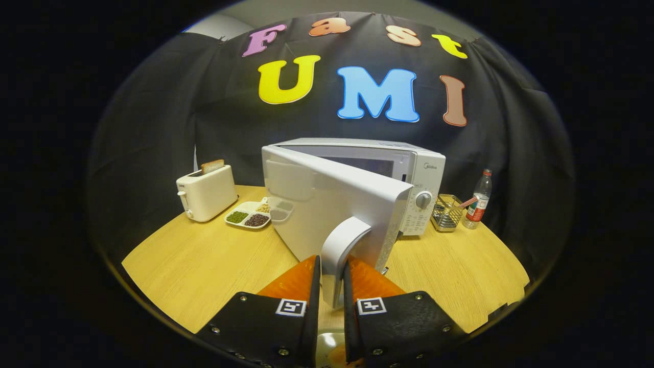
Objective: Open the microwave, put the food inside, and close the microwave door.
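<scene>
Between the gripper fingers, the white curved plastic door handle is being pinched, both sides pressing, swinging the white microwave door open; beside the microwave, a white divided plate of food is waiting.

Even overhead light, moderately bright; soft glare on the pale wooden table and the white microwave's open door. Strong fisheye bending toward the rim; centre sharp, edges dim.

gripper | blk mounts w/ screws | square tags (one each)
</scene>
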